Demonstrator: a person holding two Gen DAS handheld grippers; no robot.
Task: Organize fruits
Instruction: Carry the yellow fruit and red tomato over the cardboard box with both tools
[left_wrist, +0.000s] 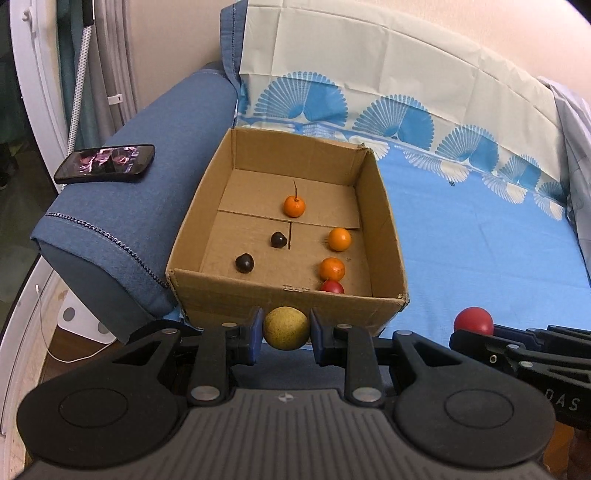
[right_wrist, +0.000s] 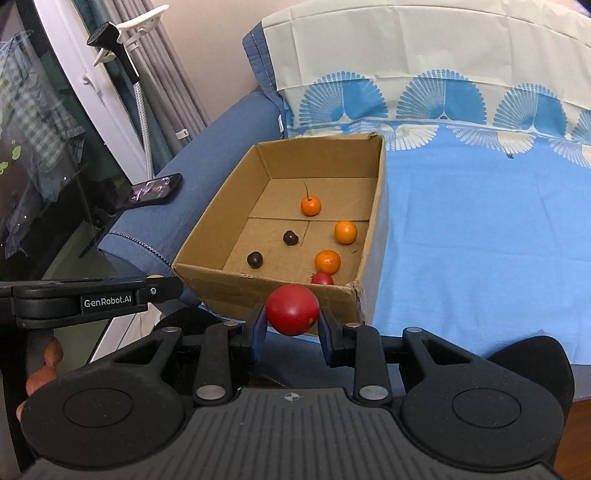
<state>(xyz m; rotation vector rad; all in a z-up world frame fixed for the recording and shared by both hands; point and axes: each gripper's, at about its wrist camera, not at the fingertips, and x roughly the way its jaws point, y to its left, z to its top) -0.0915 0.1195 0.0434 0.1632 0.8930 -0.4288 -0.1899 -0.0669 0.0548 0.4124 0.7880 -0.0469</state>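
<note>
An open cardboard box (left_wrist: 221, 162) (right_wrist: 380, 206) sits on a blue cloth. Inside lie three orange fruits (left_wrist: 294, 206) (right_wrist: 310, 205), two dark round fruits (left_wrist: 244, 263) (right_wrist: 255, 259) and a red fruit (left_wrist: 332, 287) (right_wrist: 322, 278) by the near wall. My left gripper (left_wrist: 286, 334) is shut on a yellow-green round fruit (left_wrist: 286, 328), just before the box's near wall. My right gripper (right_wrist: 291, 317) is shut on a red tomato-like fruit (right_wrist: 292, 309) (left_wrist: 473, 320), near the box's front right corner.
A blue sofa armrest (left_wrist: 147, 192) flanks the box on the left, with a black phone (left_wrist: 105, 163) (right_wrist: 155, 190) on it. The blue patterned cloth (left_wrist: 480, 229) (right_wrist: 480, 240) spreads to the right. A window frame and curtain (right_wrist: 147, 92) stand at the left.
</note>
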